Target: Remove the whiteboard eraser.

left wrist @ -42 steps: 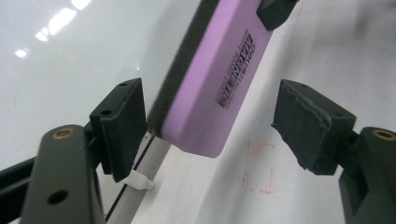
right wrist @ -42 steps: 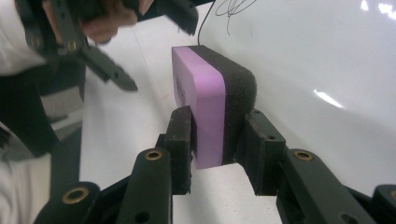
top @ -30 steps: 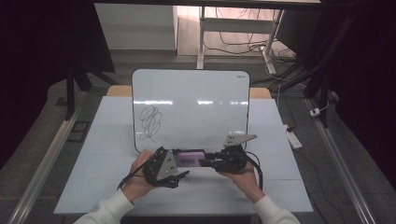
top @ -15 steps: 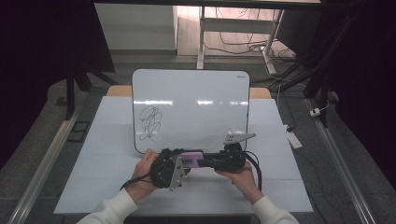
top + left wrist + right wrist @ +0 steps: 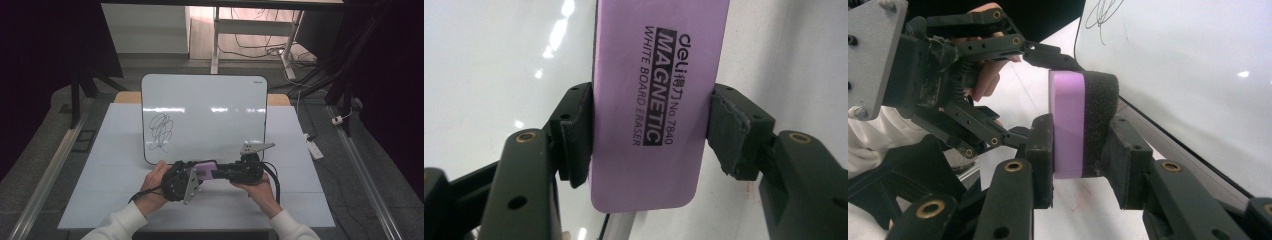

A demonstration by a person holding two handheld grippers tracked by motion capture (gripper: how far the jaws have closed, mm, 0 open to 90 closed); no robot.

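Observation:
A purple magnetic whiteboard eraser [image 5: 206, 170] with a black felt side hangs just above the table, in front of the whiteboard [image 5: 210, 115]. My right gripper [image 5: 218, 172] comes from the right and is shut on it, one pad on the purple back [image 5: 1068, 125] and one on the felt. My left gripper [image 5: 199, 175] comes from the left. Its jaws have just been closing around the eraser [image 5: 654, 100], and its pads [image 5: 574, 135] now touch both long edges. A black scribble [image 5: 160, 131] marks the board's lower left.
The whiteboard lies flat on the white table [image 5: 300, 165], reaching its far edge. Both forearms in white sleeves come in over the near edge. Metal rails run along both sides of the table, and a white box [image 5: 313, 148] lies beyond its right edge.
The left gripper has edged right onto the eraser's free end, rolled a little, and narrowed its jaws onto the eraser. The right gripper and the eraser have stayed in place.

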